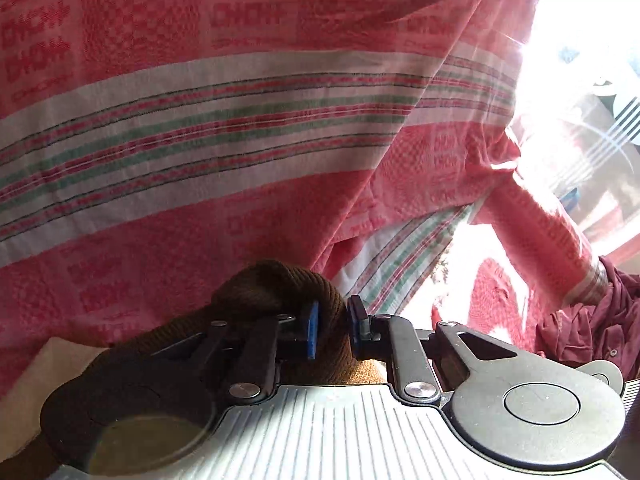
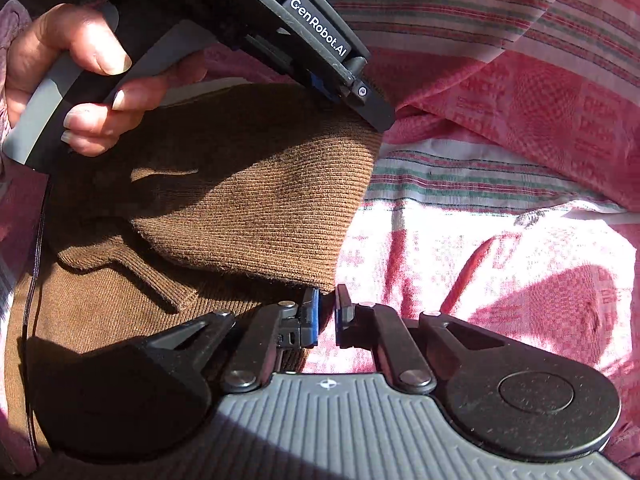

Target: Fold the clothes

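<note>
Across the scene: a red-and-white woven cloth with green and red stripes [image 2: 500,92] covers the surface under the work; what carries it cannot be told.
Task item: a brown ribbed knit garment [image 2: 248,200] lies on that cloth, an upper layer doubled over a lower one.
Left gripper [image 1: 333,330]: its fingers are clamped on a bunched roll of the brown knit, near the far corner of the upper layer.
Right gripper [image 2: 327,312]: its fingers are nearly together at the near corner of the same layer; the knit appears pinched between them, though the contact is partly hidden.
Reason for hold: two corners of one edge taken together keep that edge straight while the layer is carried, so the fold stays square.
Person's hand [image 2: 76,80]: wrapped around the left gripper's handle.
Stage: judged mid-fold, both corners held.
Other item: a dark maroon crumpled garment [image 1: 592,320] lies apart at the right.
</note>
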`<state>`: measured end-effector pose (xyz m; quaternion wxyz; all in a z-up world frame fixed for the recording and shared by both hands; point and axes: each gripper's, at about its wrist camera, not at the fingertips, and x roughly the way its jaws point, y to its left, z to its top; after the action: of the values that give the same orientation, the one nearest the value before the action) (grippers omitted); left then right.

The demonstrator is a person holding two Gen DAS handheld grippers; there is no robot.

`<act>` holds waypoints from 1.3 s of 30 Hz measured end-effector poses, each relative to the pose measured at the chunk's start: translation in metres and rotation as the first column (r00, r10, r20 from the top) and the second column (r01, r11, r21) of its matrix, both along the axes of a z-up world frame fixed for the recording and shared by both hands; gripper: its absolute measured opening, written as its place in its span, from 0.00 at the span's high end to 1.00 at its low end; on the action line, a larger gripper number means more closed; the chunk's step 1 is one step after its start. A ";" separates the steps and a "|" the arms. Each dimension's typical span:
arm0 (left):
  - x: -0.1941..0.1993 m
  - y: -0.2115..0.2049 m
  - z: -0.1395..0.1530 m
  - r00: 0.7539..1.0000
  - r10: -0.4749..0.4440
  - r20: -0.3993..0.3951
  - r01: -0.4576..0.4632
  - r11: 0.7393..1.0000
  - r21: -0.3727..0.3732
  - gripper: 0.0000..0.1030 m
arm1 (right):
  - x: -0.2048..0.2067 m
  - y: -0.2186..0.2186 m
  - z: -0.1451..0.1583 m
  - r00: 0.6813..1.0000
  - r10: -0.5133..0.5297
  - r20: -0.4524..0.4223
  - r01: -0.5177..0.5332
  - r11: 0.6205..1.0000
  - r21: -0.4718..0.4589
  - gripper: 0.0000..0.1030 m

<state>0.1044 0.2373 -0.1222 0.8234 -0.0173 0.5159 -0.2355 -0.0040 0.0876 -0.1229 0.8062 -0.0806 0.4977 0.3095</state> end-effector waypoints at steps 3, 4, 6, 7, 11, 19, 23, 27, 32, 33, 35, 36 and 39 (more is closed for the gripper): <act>-0.001 0.005 -0.011 1.000 0.027 0.008 -0.027 0.999 0.016 0.87 | 0.000 0.000 0.000 1.000 -0.012 0.009 0.012 1.000 -0.009 0.92; -0.002 0.007 -0.010 0.999 0.032 0.009 -0.032 0.999 0.015 0.87 | 0.001 -0.001 0.000 1.000 -0.014 0.001 0.014 1.000 -0.003 0.92; -0.005 0.007 -0.003 0.999 0.032 0.015 -0.032 0.999 0.040 0.68 | 0.004 -0.003 0.001 1.000 -0.016 -0.015 0.017 1.000 0.010 0.90; -0.009 0.009 0.004 0.999 0.031 0.027 -0.032 0.998 0.054 0.60 | 0.005 -0.004 0.002 1.000 -0.018 -0.024 0.018 1.000 0.016 0.89; -0.045 0.035 0.041 0.991 0.018 0.130 -0.032 0.993 0.110 0.30 | -0.002 -0.020 0.013 0.998 -0.046 -0.035 0.047 0.998 0.039 0.82; -0.155 0.148 0.068 0.960 0.225 0.165 -0.259 0.937 0.234 0.31 | -0.028 0.023 0.033 0.997 0.077 0.021 -0.078 0.993 0.089 0.66; -0.223 0.191 0.061 0.931 0.339 0.138 -0.365 0.891 0.271 0.33 | -0.043 0.058 0.042 0.986 0.161 0.053 -0.166 0.980 0.113 0.51; -0.268 0.200 0.043 0.922 0.376 0.088 -0.386 0.885 0.261 0.31 | -0.051 0.096 0.043 0.970 0.228 0.082 -0.236 0.966 0.104 0.43; -0.285 0.190 0.022 0.917 0.379 0.125 -0.399 0.857 0.326 0.32 | -0.046 0.132 0.030 0.976 0.216 0.041 -0.218 0.973 0.078 0.43; -0.284 0.191 0.017 0.911 0.392 0.127 -0.411 0.840 0.354 0.49 | -0.045 0.137 0.026 0.978 0.209 0.022 -0.210 0.975 0.067 0.41; -0.283 0.199 0.011 0.891 0.436 0.127 -0.450 0.814 0.367 0.64 | -0.050 0.141 0.019 0.978 0.209 -0.001 -0.208 0.976 0.056 0.37; -0.284 0.208 0.013 0.872 0.475 0.120 -0.486 0.809 0.331 0.66 | -0.053 0.142 0.020 0.978 0.211 0.002 -0.211 0.976 0.052 0.36; -0.296 0.227 0.013 0.831 0.547 0.098 -0.552 0.791 0.266 0.64 | -0.060 0.133 0.027 0.980 0.199 -0.015 -0.198 0.979 0.056 0.36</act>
<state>-0.1912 0.4639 -0.1090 0.8540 -0.0465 0.5103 0.0898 -0.0645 0.2209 -0.0964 0.7681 -0.1048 0.4870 0.4024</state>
